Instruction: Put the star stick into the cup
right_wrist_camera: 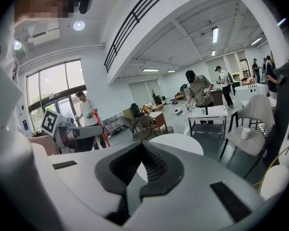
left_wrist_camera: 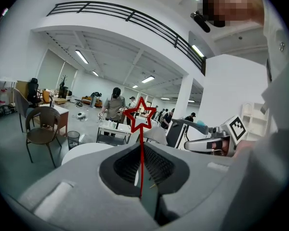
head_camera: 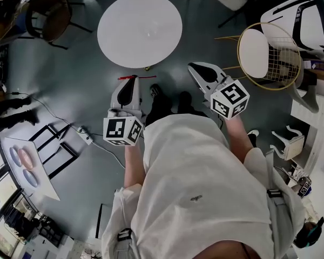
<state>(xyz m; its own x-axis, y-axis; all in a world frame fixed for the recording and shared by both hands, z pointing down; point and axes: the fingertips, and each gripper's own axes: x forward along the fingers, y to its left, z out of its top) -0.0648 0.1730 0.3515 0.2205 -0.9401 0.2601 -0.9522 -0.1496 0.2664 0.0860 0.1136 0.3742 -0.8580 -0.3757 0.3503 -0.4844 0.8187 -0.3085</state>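
The star stick [left_wrist_camera: 141,129] is a thin red rod topped by a red outline star. My left gripper [left_wrist_camera: 140,147] is shut on its lower end, and the star stands upright above the jaws. In the head view the left gripper [head_camera: 134,80] hovers over the floor just before the round white table [head_camera: 139,29], with the red stick [head_camera: 144,77] showing at its tip. The right gripper [head_camera: 195,67] is held beside it, shut and empty [right_wrist_camera: 142,144]. A small white cup [right_wrist_camera: 241,134] stands on a chair seat to the right of the table.
A wire chair with a white cushion [head_camera: 263,53] stands at the right and a brown chair [head_camera: 49,14] at the far left. Cables and a power strip [head_camera: 85,135] lie on the grey floor. Several people stand by carts [right_wrist_camera: 206,113] in the background.
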